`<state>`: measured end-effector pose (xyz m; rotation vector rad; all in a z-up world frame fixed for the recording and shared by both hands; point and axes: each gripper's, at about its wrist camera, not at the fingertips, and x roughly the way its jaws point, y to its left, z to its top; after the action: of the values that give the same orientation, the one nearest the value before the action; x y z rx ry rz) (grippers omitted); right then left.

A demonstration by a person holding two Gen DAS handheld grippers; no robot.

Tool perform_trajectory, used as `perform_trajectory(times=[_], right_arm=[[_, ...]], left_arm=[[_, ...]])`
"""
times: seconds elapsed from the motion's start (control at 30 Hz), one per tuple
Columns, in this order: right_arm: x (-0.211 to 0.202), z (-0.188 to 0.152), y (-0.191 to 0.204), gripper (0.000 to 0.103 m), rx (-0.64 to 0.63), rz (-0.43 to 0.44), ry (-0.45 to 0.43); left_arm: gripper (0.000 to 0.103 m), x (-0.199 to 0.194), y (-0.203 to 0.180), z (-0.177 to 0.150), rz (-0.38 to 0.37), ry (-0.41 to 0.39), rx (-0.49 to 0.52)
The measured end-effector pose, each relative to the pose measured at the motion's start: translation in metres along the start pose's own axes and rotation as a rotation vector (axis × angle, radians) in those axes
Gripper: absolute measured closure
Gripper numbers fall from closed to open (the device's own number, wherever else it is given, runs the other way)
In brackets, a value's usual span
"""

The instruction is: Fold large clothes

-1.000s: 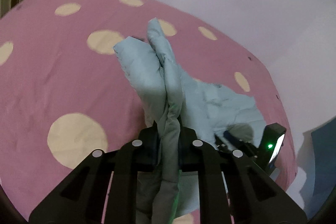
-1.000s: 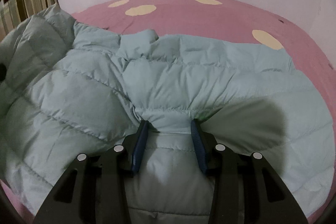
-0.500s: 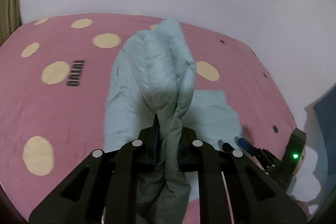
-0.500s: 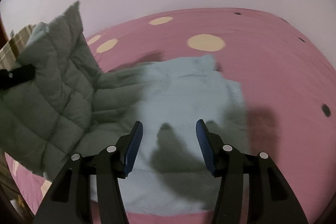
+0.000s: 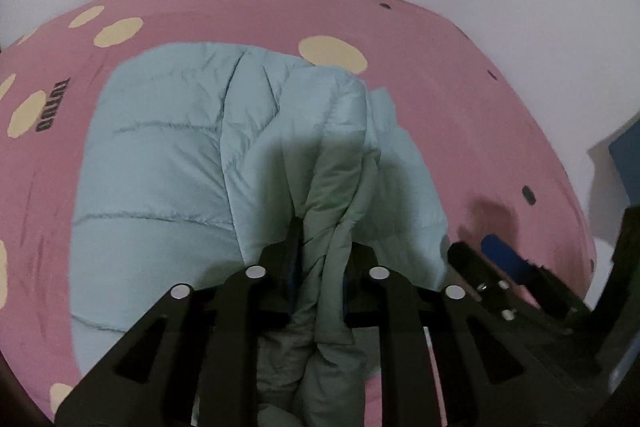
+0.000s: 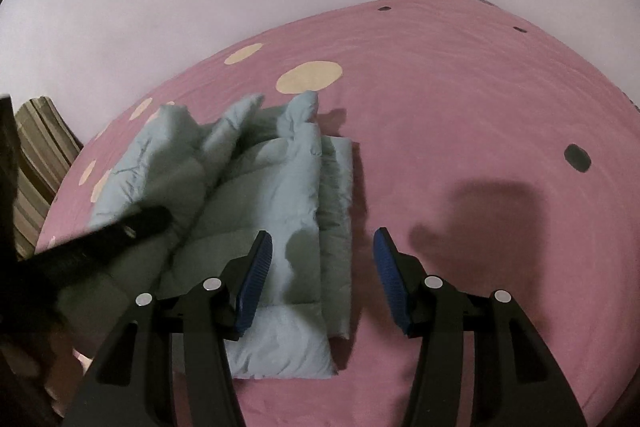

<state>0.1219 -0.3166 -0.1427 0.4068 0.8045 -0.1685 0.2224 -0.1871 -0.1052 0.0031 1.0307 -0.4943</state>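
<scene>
Your left gripper [image 5: 318,263] pinches a bunched fold of the pale blue quilted jacket [image 5: 160,163]; its jaws are opening, the fabric still between the pads. Your right gripper [image 6: 322,279] stands spread, nothing between its fingers, above the jacket's right edge. The jacket lies partly folded on the pink dotted bedsheet [image 6: 460,99], left of centre, toward the near side.
</scene>
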Motion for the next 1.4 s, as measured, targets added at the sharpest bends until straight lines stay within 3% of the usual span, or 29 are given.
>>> perform_trajectory(times=[0.2,0.4,0.53,0.67,0.77,0.93,0.97,1.0,1.1,1.23,1.4], right_arm=[[0.001,0.004,-0.002,0.050,0.017,0.014,0.003],[-0.008,0.010,0.003,0.050,0.032,0.066,-0.001],[-0.004,0.015,0.017,0.043,0.046,0.130,0.021],[0.007,0.019,0.040,0.041,0.042,0.197,0.055],[0.021,0.021,0.059,0.035,0.036,0.221,0.087],[0.044,0.021,0.078,0.035,0.054,0.260,0.169],[0.049,0.021,0.080,0.038,0.058,0.271,0.188],[0.052,0.021,0.082,0.062,0.059,0.278,0.199],[0.052,0.025,0.084,0.089,0.041,0.285,0.195],[0.037,0.035,0.067,0.092,0.050,0.260,0.146],[0.032,0.040,0.032,0.092,0.046,0.167,0.116]], left_arm=[[0.063,-0.002,-0.009,-0.006,-0.031,-0.034,0.015],[0.048,-0.050,-0.006,-0.011,-0.078,-0.106,0.022],[0.041,-0.077,0.024,-0.016,-0.048,-0.164,-0.018],[0.036,-0.086,0.075,-0.024,0.050,-0.207,-0.082],[0.036,-0.084,0.112,-0.033,0.085,-0.199,-0.153],[0.036,-0.073,0.145,-0.045,0.102,-0.172,-0.205],[0.036,-0.071,0.148,-0.047,0.098,-0.169,-0.209],[0.036,-0.070,0.148,-0.048,0.093,-0.168,-0.212],[0.036,-0.068,0.148,-0.045,0.064,-0.170,-0.216],[0.034,-0.073,0.138,-0.037,0.006,-0.191,-0.199],[0.030,-0.062,0.104,-0.026,-0.060,-0.189,-0.134]])
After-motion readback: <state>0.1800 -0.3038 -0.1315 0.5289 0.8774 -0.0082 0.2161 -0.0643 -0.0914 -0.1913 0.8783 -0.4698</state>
